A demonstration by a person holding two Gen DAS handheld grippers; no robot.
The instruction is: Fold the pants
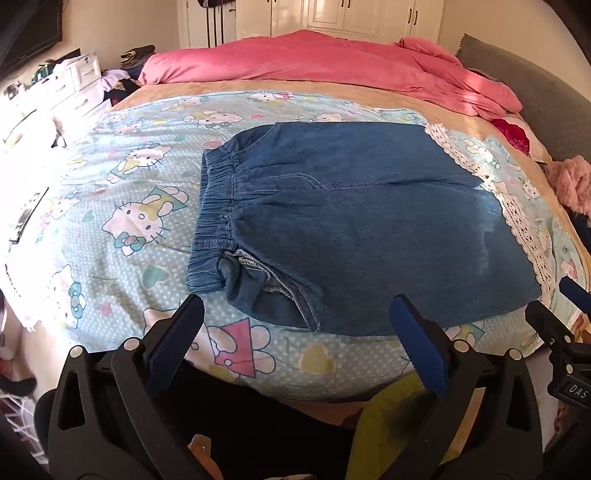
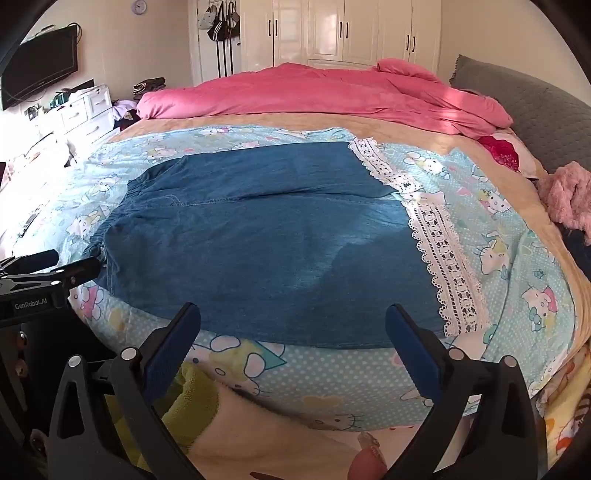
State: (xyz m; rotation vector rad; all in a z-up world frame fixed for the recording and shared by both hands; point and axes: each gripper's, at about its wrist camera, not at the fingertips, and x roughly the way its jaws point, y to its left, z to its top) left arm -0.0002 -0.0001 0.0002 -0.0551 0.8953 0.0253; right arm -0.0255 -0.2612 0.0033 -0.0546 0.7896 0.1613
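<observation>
Blue denim pants [image 1: 354,221] with an elastic waistband [image 1: 212,218] at the left and white lace hems [image 1: 517,218] at the right lie flat on a light blue cartoon-cat quilt [image 1: 122,221]. My left gripper [image 1: 297,310] is open and empty, just short of the pants' near edge by the waistband. In the right wrist view the pants [image 2: 258,243] and lace hems [image 2: 443,258] lie ahead. My right gripper [image 2: 293,314] is open and empty above the pants' near edge. Its fingertips [image 1: 546,314] show at the right of the left wrist view.
A pink duvet [image 2: 325,92] is bunched across the far side of the bed. A grey headboard [image 2: 535,99] and pink fluffy cloth [image 2: 569,195] are at the right. White drawers [image 2: 85,110], a wall TV [image 2: 40,70] and wardrobes [image 2: 343,33] stand beyond.
</observation>
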